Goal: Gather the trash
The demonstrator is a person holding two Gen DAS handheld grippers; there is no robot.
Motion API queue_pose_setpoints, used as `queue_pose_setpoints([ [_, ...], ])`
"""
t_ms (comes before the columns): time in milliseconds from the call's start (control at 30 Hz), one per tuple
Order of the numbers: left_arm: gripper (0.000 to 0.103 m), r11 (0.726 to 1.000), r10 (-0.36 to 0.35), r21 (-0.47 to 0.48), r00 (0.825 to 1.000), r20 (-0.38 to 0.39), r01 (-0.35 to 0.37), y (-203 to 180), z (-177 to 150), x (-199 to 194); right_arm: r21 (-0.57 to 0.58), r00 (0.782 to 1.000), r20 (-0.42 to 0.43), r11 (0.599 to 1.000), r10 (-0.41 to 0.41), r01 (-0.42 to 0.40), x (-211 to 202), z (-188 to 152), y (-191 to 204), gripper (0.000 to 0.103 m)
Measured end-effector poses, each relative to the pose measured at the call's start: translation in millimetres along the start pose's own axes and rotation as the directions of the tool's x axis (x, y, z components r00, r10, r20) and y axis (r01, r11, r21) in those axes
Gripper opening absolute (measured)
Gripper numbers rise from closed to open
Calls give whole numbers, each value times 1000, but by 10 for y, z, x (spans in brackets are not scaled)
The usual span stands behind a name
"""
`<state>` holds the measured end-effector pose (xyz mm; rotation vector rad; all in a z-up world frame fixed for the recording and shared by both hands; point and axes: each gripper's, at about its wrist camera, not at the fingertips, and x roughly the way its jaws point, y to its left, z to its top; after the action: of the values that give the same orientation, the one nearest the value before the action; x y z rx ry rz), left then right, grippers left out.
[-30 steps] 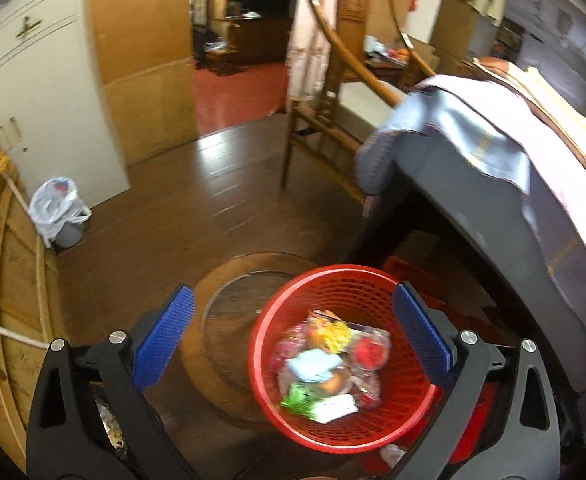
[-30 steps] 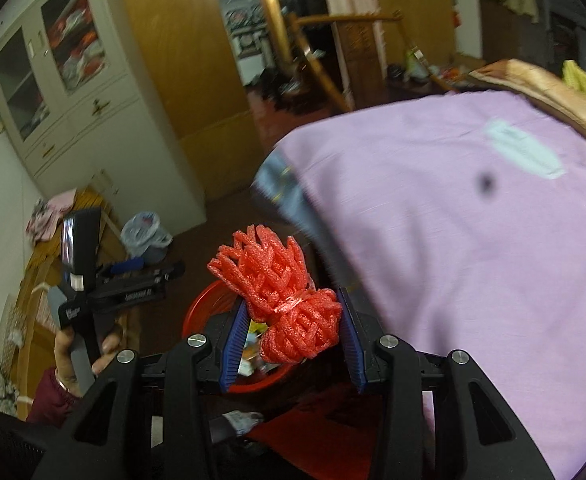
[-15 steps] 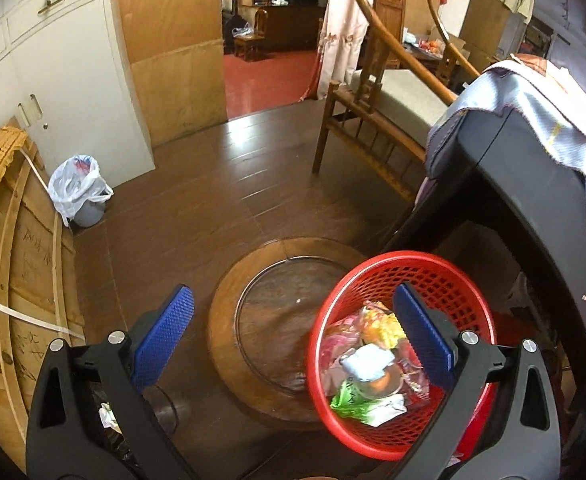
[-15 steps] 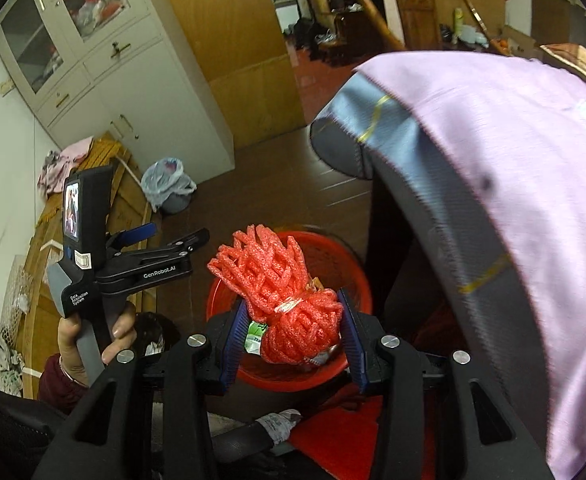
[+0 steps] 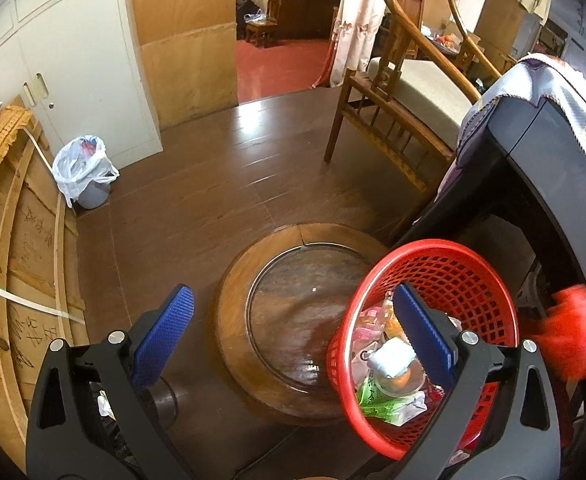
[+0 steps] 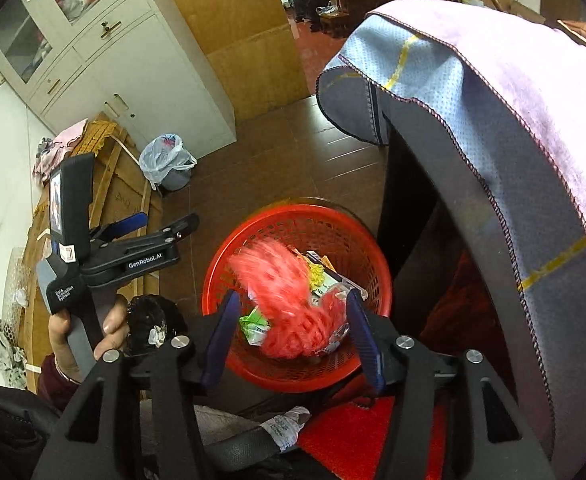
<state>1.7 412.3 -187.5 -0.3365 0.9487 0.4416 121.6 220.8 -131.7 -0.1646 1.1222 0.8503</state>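
A red mesh basket with several wrappers in it stands on the floor beside a dark table. Directly above it my right gripper points down with its jaws opening. A red foam net, blurred, sits loose between the blue pads, over the basket's contents. The same red foam net shows at the right edge of the left wrist view. My left gripper, held in a hand, is open with nothing in it, to the left of the basket.
A round wooden stand lies on the floor left of the basket. The table under a pink and blue cloth fills the right. A wooden chair, a bin with a white bag and a wooden board stand around.
The right gripper sank over the basket and its jaws spread, letting go of the red net. The left gripper dropped lower, so the basket slid right in its view.
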Motion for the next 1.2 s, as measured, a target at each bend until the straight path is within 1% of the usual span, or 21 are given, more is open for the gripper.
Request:
queue_pose_setpoints([
  [67, 96, 1000, -2, 5, 1000, -1, 2, -20, -6, -1, 4, 1000, 0, 1000, 1, -1, 6, 5, 1, 58],
  [333, 96, 1000, -10, 23, 1000, 2, 10, -102, -15, -38, 18, 1000, 10, 1000, -3, 2, -42, -14, -40, 58],
  [567, 96, 997, -7, 72, 1000, 9, 7, -332, 7, -156, 37, 999, 39, 999, -5, 4, -180, -121, -150, 59],
  [767, 96, 992, 20, 125, 999, 39, -25, -648, 80, -418, 31, 996, 89, 999, -17, 14, -373, -261, -265, 62],
  [900, 96, 990, 26, 139, 998, 50, -33, -853, 136, -610, 41, 993, 119, 999, 8, -13, -518, -366, -375, 62],
  [1000, 96, 986, 34, 158, 997, 76, -46, -1042, 165, -817, 46, 988, 150, 999, 17, -25, -638, -465, -443, 63],
  [1100, 96, 982, 39, 181, 993, 109, -58, -1272, 163, -1079, 43, 983, 179, 998, 45, -53, -776, -571, -497, 63],
  [1200, 96, 980, 40, 189, 992, 122, -63, -1453, 127, -1302, 31, 977, 205, 997, 64, -71, -895, -661, -516, 63],
])
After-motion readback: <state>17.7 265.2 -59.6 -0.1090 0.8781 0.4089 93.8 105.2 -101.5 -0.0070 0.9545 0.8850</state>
